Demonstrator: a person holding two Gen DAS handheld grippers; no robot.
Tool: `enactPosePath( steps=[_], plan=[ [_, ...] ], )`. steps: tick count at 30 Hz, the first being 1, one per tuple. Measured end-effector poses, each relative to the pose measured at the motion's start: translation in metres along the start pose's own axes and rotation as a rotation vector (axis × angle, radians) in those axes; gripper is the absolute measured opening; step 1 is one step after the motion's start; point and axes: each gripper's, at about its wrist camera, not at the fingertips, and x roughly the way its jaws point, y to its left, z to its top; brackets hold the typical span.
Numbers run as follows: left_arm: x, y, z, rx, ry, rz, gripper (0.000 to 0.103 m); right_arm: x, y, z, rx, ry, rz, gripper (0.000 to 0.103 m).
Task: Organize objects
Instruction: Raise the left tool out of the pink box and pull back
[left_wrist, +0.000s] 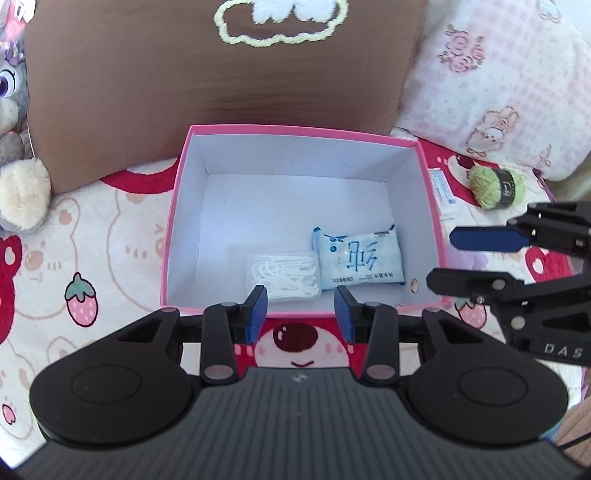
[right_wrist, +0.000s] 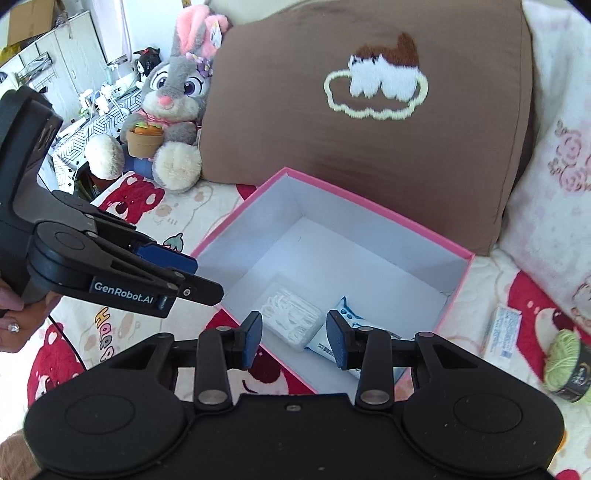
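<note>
Box (left_wrist: 177, 206): pink outside, white inside, centre of frame. Tissue pack (left_wrist: 356, 264) in it: pale blue-white, dark blue characters. Clear packet (left_wrist: 284, 275) beside it: white pieces. Cushion (left_wrist: 147, 92), upper frame: brown, white fluffy patch, pale yellow outline. Yarn ball (left_wrist: 493, 184), right: light green, black band. Bedspread (left_wrist: 92, 236): cream, red bears, pink strawberries. Plush rabbit (right_wrist: 173, 96), upper left: grey, pink ears. Pillow (left_wrist: 498, 85), upper right: pink check, roses. Left gripper (left_wrist: 300, 314): black, blue pads.

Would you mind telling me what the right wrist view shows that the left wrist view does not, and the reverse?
Only the right wrist view shows the plush rabbit's whole face, its toy carrot pot and the furniture behind. Only the left wrist view shows the strawberry print left of the box. Both show the pink box holding a floss-pick case and a tissue pack, the green yarn, the brown cushion and both open grippers.
</note>
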Motion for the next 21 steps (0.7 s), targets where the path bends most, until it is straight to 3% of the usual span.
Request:
enactPosePath(
  steps=[7, 11, 16, 21],
  plan=[
    [-0.030, -0.019, -0.017, 0.023, 0.006, -0.037, 0.042, -0.041, 0.013, -0.015, 0.004, -0.033, 0.007, 0.046],
    [-0.050, -0.037, -0.029, 0.062, -0.032, -0.023, 0.042, -0.062, 0.018, -0.026, 0.007, -0.039, 0.017, 0.046],
    [-0.071, -0.059, -0.044, 0.105, -0.019, -0.066, 0.043, -0.089, 0.021, -0.044, -0.008, -0.029, -0.032, 0.047],
    [-0.082, -0.080, -0.060, 0.151, -0.006, -0.071, 0.045, -0.103, 0.020, -0.066, -0.015, 0.032, -0.139, 0.047]
  ],
)
